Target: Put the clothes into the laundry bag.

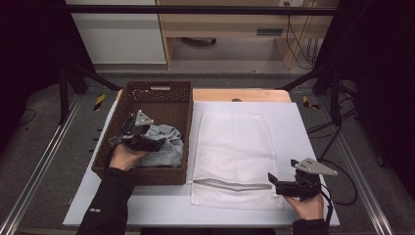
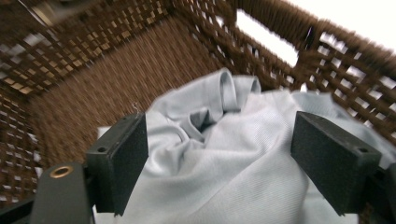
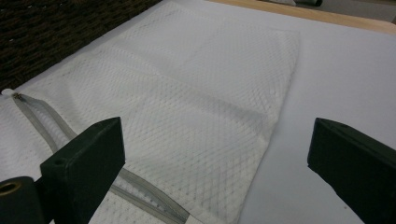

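White table point(image 1: 298, 127), left gripper point(image 2: 219, 163) fingers spread astride grey cloth point(image 2: 224, 158) in basket point(image 2: 93, 88), right gripper point(image 3: 217, 163) fingers spread above mesh bag point(image 3: 187, 93)

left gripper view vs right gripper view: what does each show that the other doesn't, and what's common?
Left gripper view alone: the crumpled grey cloth lying inside the basket, seen from within, with the left hand-held gripper open and its jaws on either side of the cloth.

Right gripper view alone: the white mesh bag flat on the white table cover, its zipper at the near end, and the right hand-held gripper open just short of it.

Both: brown basket weave, and a pair of wide-open black jaws.
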Available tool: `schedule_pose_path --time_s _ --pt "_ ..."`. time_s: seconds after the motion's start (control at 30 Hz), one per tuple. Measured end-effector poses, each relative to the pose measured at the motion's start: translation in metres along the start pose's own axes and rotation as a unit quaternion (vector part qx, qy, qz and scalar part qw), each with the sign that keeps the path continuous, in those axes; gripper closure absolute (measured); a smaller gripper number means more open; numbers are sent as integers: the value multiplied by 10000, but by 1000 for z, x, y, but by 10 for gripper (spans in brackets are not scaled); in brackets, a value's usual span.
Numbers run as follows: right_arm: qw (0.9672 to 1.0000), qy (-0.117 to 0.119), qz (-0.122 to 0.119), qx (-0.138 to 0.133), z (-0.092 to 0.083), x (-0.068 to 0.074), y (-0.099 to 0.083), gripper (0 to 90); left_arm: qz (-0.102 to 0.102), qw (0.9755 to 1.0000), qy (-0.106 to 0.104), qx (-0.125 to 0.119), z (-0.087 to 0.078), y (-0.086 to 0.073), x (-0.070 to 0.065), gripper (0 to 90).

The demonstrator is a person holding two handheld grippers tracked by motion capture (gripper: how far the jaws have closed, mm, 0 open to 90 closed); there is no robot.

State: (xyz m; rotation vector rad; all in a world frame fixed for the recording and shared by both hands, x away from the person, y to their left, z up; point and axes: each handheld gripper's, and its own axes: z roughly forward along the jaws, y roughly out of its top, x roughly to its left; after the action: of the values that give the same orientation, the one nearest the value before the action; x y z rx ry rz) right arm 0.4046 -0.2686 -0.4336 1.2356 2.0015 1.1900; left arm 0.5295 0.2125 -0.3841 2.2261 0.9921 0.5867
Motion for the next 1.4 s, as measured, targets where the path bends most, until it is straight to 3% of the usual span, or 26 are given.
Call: schedule_pose_path --time_s 0.1,0.23,0.47,0.6,0.73,0.9,0.93,1.0,1.13,1.27,1.33,1.4 --pt "10000 7 41 -3 0 -1 0 45 34 9996 -182 202 8 -4 0 175" --pt "10000 10 71 66 2 -2 -2 44 135 9981 -178 573 18 -6 -3 149" --pt "9999 -6 80 143 6 -3 -5 43 94 9943 -307 1020 29 -9 -2 121" --pt "9998 -38 113 182 8 -4 -7 43 170 9862 -465 1577 41 -12 -4 118" --pt "9997 -48 99 217 10 -4 -8 43 32 9807 -646 1846 46 -13 0 154" --pt "9996 -62 82 263 10 -4 -8 41 129 9739 -886 2087 50 -13 -4 301" --pt "9996 -71 79 256 10 -4 -8 42 149 9730 -910 2117 51 -13 -3 370" --pt "9997 -69 86 228 9 -5 -7 43 145 9716 -973 2152 51 -13 -3 407" --pt "9996 -86 102 231 8 -6 -7 45 216 9713 -975 2157 49 -13 -5 554" --pt "9997 -86 106 220 7 -6 -7 48 307 9739 -903 2060 45 -12 -6 623" --pt "9997 -85 94 214 7 -6 -7 51 325 9773 -817 1929 41 -10 -5 642" --pt "9996 -87 128 223 7 -6 -7 54 251 9841 -590 1657 35 -9 -4 657"
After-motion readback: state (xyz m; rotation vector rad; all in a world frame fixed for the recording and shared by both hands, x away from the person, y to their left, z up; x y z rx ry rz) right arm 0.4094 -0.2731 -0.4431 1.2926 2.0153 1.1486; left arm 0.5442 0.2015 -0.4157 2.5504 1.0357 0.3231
